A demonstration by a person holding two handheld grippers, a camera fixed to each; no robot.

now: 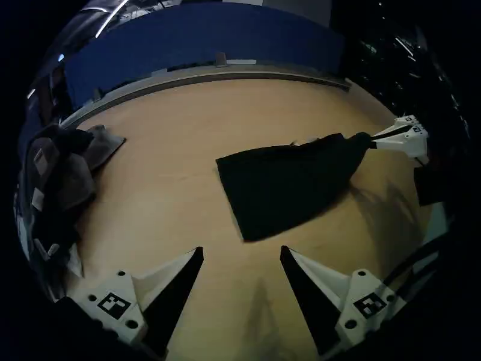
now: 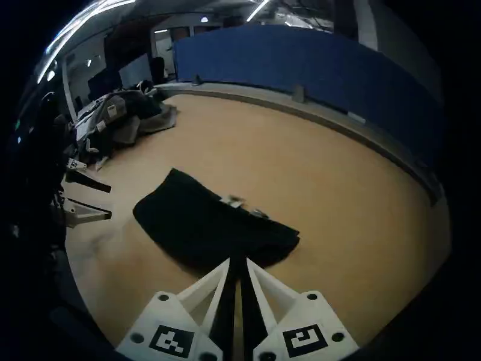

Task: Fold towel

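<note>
While right claw (image 2: 238, 265) clamps towel (image 1: 288, 180) corner, our left claw (image 1: 240, 249) gapes short of it; we risk slip if lift is hasty.

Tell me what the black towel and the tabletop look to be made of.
The towel looks like soft matte black cloth: it drapes and bunches where the right hand-held gripper pinches its corner. The table: smooth, light wood-toned surface, faint sheen, probably laminate or veneer.

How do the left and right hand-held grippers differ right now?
The left hand-held gripper is open and empty; the right hand-held gripper is shut on a corner of the black towel. The left hangs over bare table; the right touches cloth. Both are white with square markers.
</note>
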